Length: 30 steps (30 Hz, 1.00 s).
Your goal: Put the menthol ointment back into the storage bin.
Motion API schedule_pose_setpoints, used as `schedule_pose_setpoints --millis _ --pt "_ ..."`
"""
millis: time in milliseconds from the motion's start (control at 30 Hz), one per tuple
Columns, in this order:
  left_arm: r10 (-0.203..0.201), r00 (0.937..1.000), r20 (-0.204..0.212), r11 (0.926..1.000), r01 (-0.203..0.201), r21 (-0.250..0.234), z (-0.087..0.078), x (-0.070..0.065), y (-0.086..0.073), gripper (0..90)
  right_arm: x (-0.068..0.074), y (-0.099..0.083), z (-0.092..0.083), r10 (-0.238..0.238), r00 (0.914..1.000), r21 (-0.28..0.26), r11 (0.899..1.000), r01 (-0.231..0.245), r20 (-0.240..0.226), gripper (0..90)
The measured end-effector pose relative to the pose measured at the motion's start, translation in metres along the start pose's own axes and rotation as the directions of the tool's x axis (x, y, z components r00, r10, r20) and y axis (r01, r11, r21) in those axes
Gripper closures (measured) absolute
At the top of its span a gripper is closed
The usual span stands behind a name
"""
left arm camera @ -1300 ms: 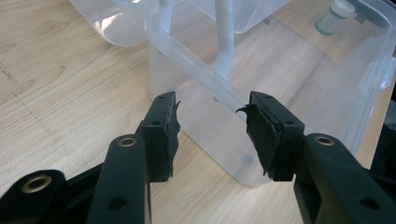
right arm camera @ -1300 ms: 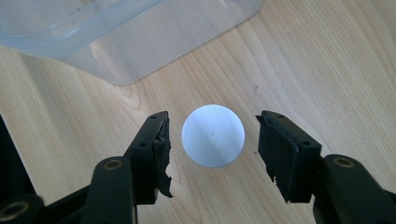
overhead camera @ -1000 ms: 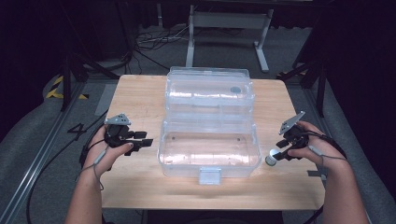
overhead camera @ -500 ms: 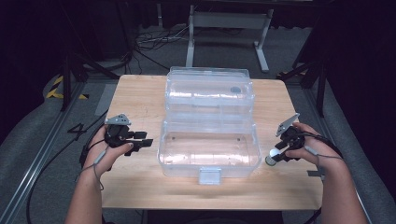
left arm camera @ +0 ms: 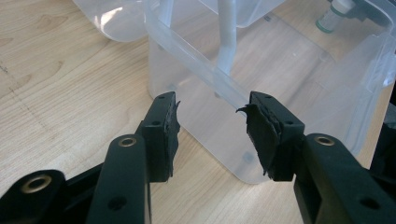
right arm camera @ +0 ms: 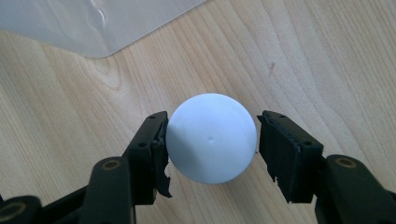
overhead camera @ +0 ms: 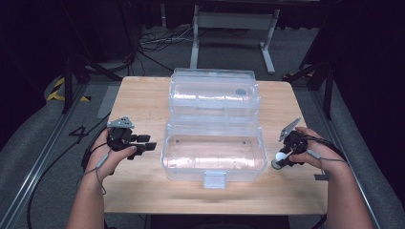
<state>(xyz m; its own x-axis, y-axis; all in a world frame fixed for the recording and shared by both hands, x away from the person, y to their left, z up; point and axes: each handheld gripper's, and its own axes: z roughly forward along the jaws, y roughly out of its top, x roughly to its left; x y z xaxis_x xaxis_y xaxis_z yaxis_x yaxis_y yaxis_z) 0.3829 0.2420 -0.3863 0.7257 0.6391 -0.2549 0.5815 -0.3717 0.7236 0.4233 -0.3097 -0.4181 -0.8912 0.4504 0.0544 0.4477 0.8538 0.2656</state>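
One white ball (right arm camera: 211, 138) sits between your right hand-held gripper (right arm camera: 211, 144) jaws, touching the left pad, ready for the open box (overhead camera: 213, 152); your left hand-held gripper (left arm camera: 212, 128) waits open, empty.

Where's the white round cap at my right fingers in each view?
High view: white cap right of centre, at the right gripper.
Left gripper view: top right, behind the clear box.
Right gripper view: centre, between the fingers.
Shared landmark: clear box.
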Motion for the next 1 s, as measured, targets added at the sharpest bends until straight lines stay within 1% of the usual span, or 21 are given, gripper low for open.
schedule_pose_setpoints --millis 167,233,300,367,533,667,733,767,833,1000 --pt "-0.003 1.0000 0.000 1.0000 0.003 0.001 0.000 0.000 0.000 53.8 0.001 0.002 0.001 -0.006 1.0000 0.009 1.000 0.006 0.003 45.5" --pt "-0.004 1.0000 -0.001 1.0000 0.004 0.002 0.000 0.000 0.000 53.8 0.001 0.003 0.002 -0.004 0.9999 0.008 1.000 0.004 -0.009 49.7" --pt "-0.004 1.0000 0.000 1.0000 0.004 0.005 0.001 0.000 0.000 53.8 0.001 0.004 0.002 0.005 1.0000 0.010 1.000 -0.005 -0.009 50.0" --pt "-0.005 1.0000 0.001 1.0000 0.005 0.002 0.001 0.000 0.000 53.8 0.002 0.005 0.001 -0.003 1.0000 0.016 1.000 0.003 -0.001 50.1" --pt "-0.006 1.0000 0.000 1.0000 0.006 -0.001 0.000 0.000 0.000 53.8 0.001 0.005 0.001 0.002 1.0000 0.014 1.000 -0.002 -0.006 50.3" --pt "-0.007 1.0000 -0.006 1.0000 0.007 0.001 -0.001 0.001 -0.001 53.8 0.001 0.005 -0.004 0.009 0.9999 0.009 1.000 -0.009 -0.012 50.3" --pt "-0.011 0.9999 -0.007 0.9999 0.011 0.000 -0.001 0.001 -0.001 53.8 0.001 0.008 -0.008 -0.003 0.9999 0.001 1.000 0.003 -0.011 50.3" --pt "-0.013 0.9999 -0.009 0.9999 0.013 0.000 -0.001 0.002 -0.001 53.8 0.002 0.009 -0.009 0.004 0.9999 0.000 1.000 -0.004 -0.014 50.3" --pt "-0.012 0.9999 -0.009 0.9999 0.012 -0.002 -0.001 0.001 -0.001 53.8 0.003 0.011 -0.011 -0.005 0.9998 -0.007 1.000 0.005 -0.019 50.3" --pt "-0.010 0.9999 -0.008 0.9999 0.010 -0.004 -0.002 0.001 -0.001 53.8 0.002 0.013 -0.016 -0.018 0.9997 0.003 1.000 0.018 -0.016 50.3"
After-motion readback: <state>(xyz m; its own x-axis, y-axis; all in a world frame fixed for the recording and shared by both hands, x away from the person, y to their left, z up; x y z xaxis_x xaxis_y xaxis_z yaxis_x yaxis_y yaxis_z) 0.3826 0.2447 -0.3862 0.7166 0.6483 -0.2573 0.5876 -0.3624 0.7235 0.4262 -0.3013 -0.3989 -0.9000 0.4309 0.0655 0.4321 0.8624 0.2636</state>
